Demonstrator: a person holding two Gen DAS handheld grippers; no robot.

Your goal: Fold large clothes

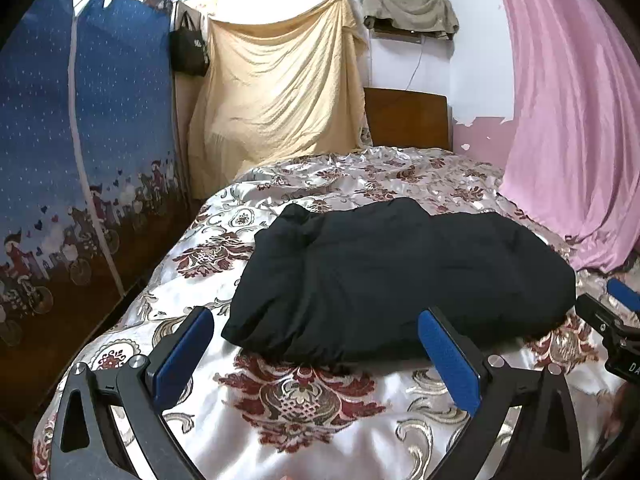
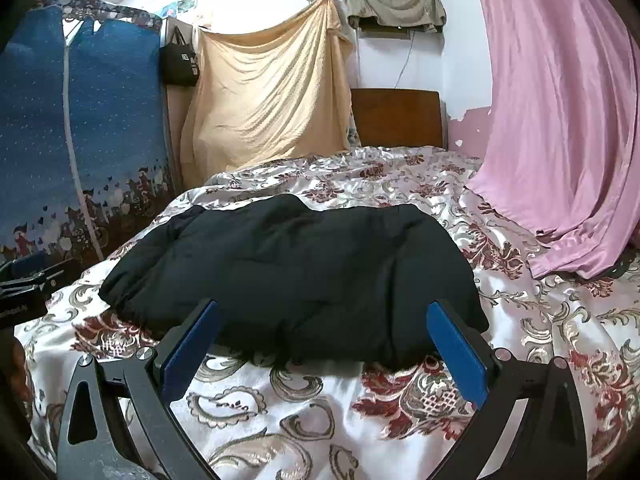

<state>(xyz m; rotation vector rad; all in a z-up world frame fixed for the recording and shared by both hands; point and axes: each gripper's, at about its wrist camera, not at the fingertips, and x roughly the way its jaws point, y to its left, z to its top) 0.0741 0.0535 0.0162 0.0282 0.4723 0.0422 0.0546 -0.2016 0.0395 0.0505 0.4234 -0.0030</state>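
Jacket (image 1: 396,280) bundled on bed (image 1: 320,420); left gripper (image 1: 316,356) and right gripper (image 2: 326,344) wide, empty. Advise gripping near hem corners.

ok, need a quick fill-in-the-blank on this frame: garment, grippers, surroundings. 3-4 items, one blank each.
1. The black garment lies on the floral bedspread in a ____ bundle, not spread flat.
2. The left gripper and right gripper both have their jaws ____.
3. Neither gripper is ____ the garment.
4. The curtain draping onto the bed is ____ in colour.

Missing words: folded; open; holding; pink
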